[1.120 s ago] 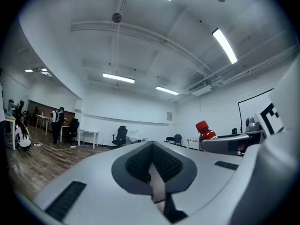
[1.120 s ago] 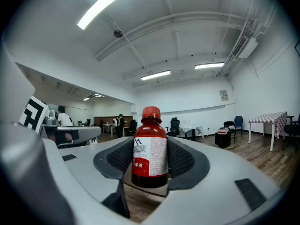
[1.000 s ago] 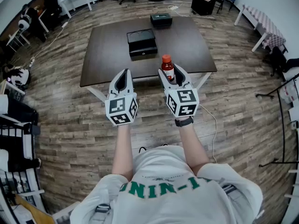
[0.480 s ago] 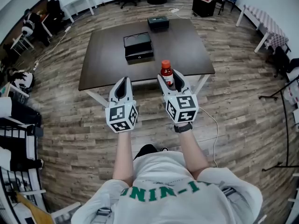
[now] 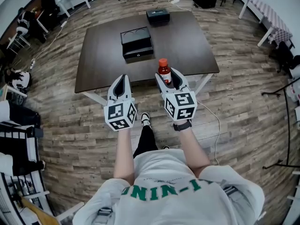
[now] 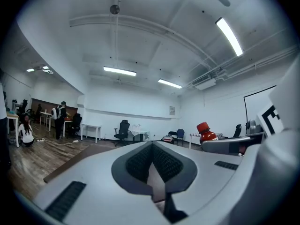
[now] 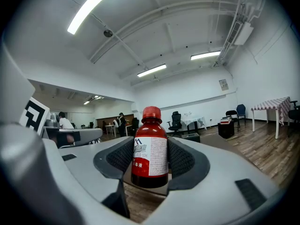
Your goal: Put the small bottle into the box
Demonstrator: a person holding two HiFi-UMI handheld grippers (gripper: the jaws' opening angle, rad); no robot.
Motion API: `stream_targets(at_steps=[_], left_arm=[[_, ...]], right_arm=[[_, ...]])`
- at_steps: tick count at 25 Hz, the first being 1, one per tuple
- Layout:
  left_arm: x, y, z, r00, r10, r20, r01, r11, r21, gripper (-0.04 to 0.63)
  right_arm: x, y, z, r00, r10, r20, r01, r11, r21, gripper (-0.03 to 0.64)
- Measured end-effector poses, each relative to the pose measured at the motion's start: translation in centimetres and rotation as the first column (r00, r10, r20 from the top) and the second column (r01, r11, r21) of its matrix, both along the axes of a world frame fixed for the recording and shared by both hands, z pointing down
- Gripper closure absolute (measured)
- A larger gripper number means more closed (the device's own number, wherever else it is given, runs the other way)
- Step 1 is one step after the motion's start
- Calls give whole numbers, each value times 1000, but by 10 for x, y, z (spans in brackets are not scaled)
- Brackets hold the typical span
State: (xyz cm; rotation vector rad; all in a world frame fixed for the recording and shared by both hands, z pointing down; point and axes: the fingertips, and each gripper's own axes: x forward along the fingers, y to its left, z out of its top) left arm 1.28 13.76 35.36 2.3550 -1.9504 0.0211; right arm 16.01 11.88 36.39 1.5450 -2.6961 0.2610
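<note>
Holding of the small bottle in the right gripper, well apart from the box

The small bottle (image 7: 149, 149) is clamped upright between the ribbed dark pads (image 7: 121, 156) of the right gripper (image 5: 168, 77). One pad is pressed against each side of its body. A red cap, dark red contents and a white label with print are shown in the right gripper view. The bottle's base is seen hanging free, with a strip of brown table edge and wooden floor below it.

The left gripper (image 5: 123, 78) is held beside the right one at about the same height. Its jaws are closed together with nothing caught between them, and the two pads are seen meeting along a line in the left gripper view. The bottle's red cap is also caught at the right of that view.

From the head view, both grippers are held out in front of the person, at the near edge of the dark brown table (image 5: 187, 41). The black box (image 5: 137, 43) is set further in on the tabletop, left of centre and well apart from the bottle. A second, smaller black box (image 5: 158, 16) is placed at the far edge. No contact between either gripper and the table is seen.

A dark watch (image 5: 182, 124) is worn on the right wrist, and one shoe (image 5: 146, 120) is set forward on the wooden floor (image 5: 234, 107).
</note>
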Motion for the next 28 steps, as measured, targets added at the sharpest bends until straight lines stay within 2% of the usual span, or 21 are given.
stream_targets(at_steps=[7,18,28], left_arm=[[-40,-114,10,999,11,-31,-11,1000,-9,589],[-120,-281,20,997,47,-57,-48,999,-25,589],[-132,-381,55,990,121,-79,-127,988,-86,589]], right_arm=[[-42,-106,14,1000,-3,-31,2,1000,-29,385],[-138,-262,14,997,-44,-62,41,998,-48,385],[-158,-355,47,997,-8,-79,0,994,-112,385]])
